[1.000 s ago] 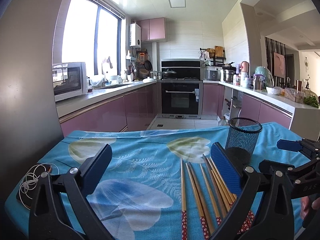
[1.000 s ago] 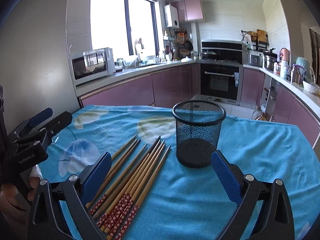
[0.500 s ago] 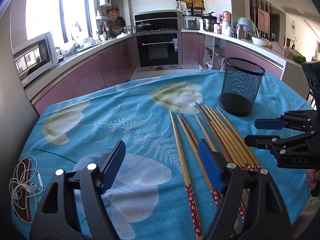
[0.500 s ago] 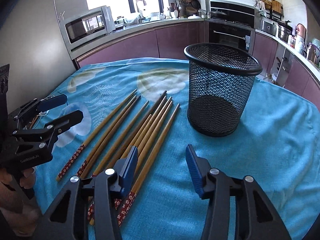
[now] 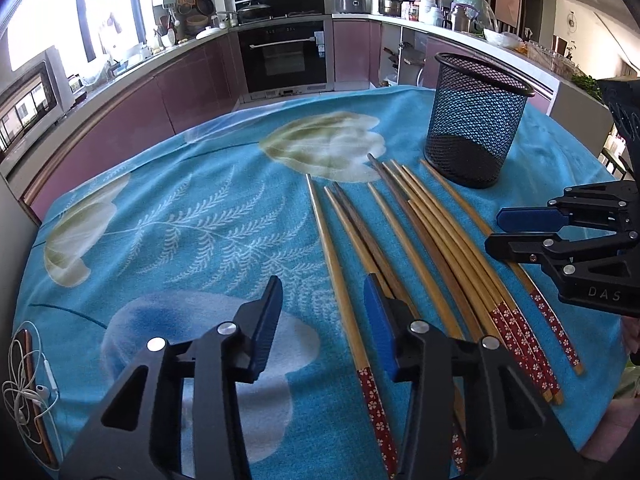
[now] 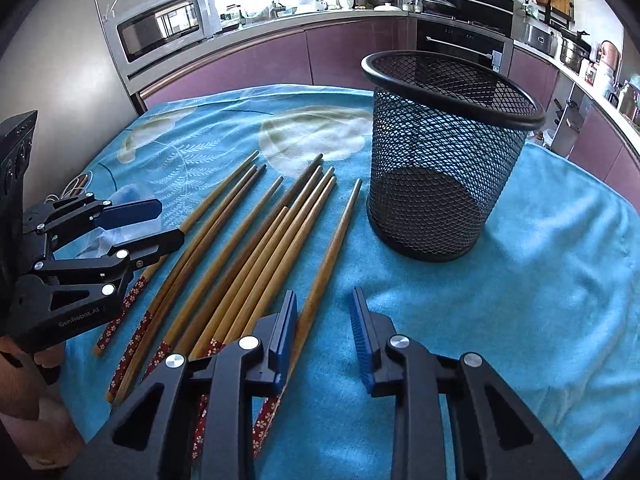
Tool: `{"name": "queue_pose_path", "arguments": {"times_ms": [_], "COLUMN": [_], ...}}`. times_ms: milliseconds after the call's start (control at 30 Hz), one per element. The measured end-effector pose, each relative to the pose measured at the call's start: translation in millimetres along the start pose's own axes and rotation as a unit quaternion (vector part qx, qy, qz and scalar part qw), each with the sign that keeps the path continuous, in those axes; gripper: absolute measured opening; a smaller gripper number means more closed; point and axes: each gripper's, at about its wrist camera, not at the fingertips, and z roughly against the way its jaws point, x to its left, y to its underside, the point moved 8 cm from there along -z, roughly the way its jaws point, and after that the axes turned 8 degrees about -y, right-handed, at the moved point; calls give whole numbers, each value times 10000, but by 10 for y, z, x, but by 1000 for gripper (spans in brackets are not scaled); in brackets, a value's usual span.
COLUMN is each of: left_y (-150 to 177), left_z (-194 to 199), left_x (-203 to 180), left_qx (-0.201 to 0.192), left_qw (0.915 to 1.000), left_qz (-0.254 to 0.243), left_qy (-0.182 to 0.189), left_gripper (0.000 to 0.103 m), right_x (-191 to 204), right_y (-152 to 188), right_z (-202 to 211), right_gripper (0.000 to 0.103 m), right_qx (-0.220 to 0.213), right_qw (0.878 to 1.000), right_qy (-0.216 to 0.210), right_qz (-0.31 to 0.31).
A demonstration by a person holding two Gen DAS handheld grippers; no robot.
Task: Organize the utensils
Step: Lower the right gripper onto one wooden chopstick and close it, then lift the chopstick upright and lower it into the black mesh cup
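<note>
Both the left gripper (image 5: 322, 322) and the right gripper (image 6: 324, 330) tilt downward, their jaws just closing but still apart, nothing pinched between the fingers (image 5: 266, 320).

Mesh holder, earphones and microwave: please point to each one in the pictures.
Mesh holder (image 6: 440, 184), right wrist view, on its front wall.
Earphones (image 5: 28, 384), left wrist view, on the tangled white cord.
Microwave (image 6: 168, 24), right wrist view, on its glass door.

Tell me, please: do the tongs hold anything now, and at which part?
Nothing is held. The left tongs and right tongs have been closing, but their pads are clear of the chopsticks lying on the cloth.
</note>
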Motion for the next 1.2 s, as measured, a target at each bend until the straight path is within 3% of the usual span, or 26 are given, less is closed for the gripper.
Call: {"name": "queue_pose_path", "arguments": {"times_ms": [133, 233, 300, 600, 867, 1067, 1200], "left_y": [-61, -104, -129, -162, -365, -608, -799], "left_z": [-126, -161, -182, -37, 474, 927, 1146], "left_x": [-27, -48, -70, -29, 100, 157, 210], "left_qx": [135, 171, 184, 124, -345, -837, -1150], "left_qw": [9998, 9996, 9993, 9972, 9917, 9818, 9757], "left_qz": [57, 121, 192, 559, 704, 813, 911], "left_qy": [125, 176, 247, 484, 1020, 1500, 1625], "left_gripper": [34, 20, 10, 8, 8, 8, 7], "right_x": [7, -4, -23, -6, 74, 42, -19], "right_y": [-49, -56, -56, -115, -265, -414, -554], "right_z": [-41, -46, -28, 223, 617, 977, 1213], "right_gripper": [25, 11, 7, 6, 6, 6, 6], "right_qx": [14, -18, -56, -442, -1016, -1544, -1869], "right_qw": [10000, 9998, 9996, 9973, 9896, 9803, 9737], "right_qy": [36, -144, -210, -555, -1017, -1231, -1305], "right_qz": [27, -116, -188, -183, -25, -5, 14]}}
